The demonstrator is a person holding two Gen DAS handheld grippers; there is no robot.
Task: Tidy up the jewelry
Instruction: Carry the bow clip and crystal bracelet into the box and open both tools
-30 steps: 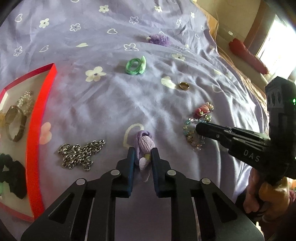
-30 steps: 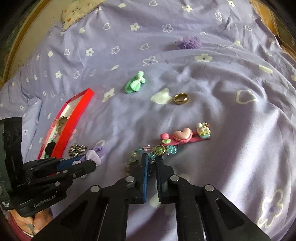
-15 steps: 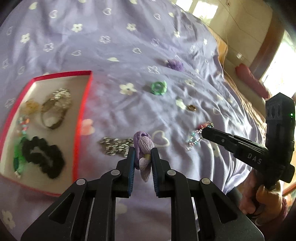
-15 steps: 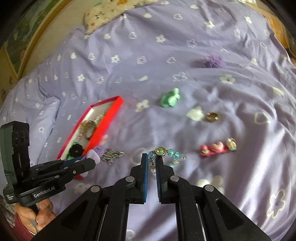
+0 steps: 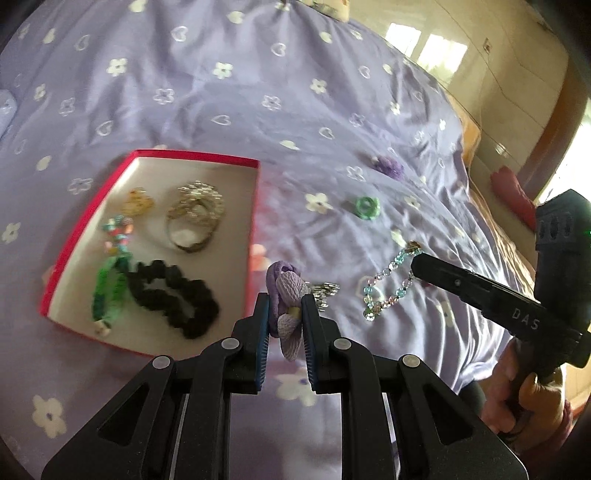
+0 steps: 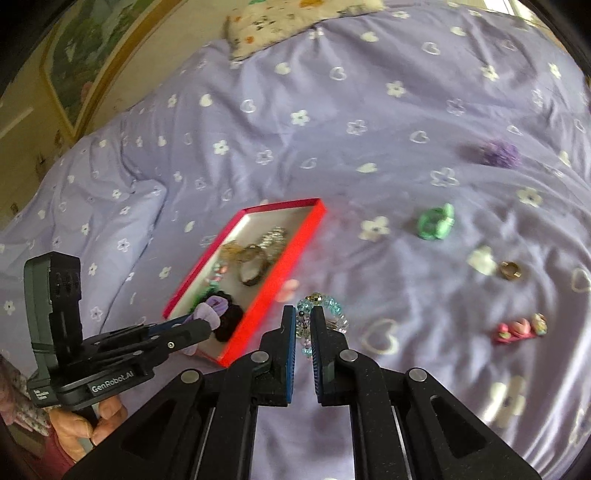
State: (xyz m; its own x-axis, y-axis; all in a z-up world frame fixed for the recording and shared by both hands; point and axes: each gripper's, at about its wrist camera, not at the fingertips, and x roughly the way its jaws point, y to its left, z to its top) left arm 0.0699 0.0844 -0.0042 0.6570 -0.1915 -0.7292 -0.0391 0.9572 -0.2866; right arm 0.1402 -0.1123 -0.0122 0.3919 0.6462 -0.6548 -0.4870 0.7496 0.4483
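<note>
My left gripper [image 5: 284,314] is shut on a purple fabric flower hair tie [image 5: 287,291] and holds it in the air just right of the red-rimmed tray [image 5: 255,206]; it also shows in the right wrist view [image 6: 212,310]. My right gripper [image 6: 303,321] is shut on a clear and blue beaded bracelet [image 6: 325,306], which hangs from its tip in the left wrist view [image 5: 388,284]. The tray [image 6: 295,251] holds a black scrunchie [image 5: 173,291], a green band [image 5: 110,288], a metal bangle [image 5: 192,225] and small beaded pieces.
On the purple bedspread lie a green ring-shaped piece [image 6: 436,223], a gold ring [image 6: 511,269], a pink charm hair clip [image 6: 519,328], a purple scrunchie [image 6: 498,153] and a silver chain [image 5: 325,290]. A pillow [image 6: 295,18] lies at the far edge.
Both grippers have lifted off the bed and moved left towards the tray, carrying the hair tie and the bracelet. The tray's inside has come fully into view.
</note>
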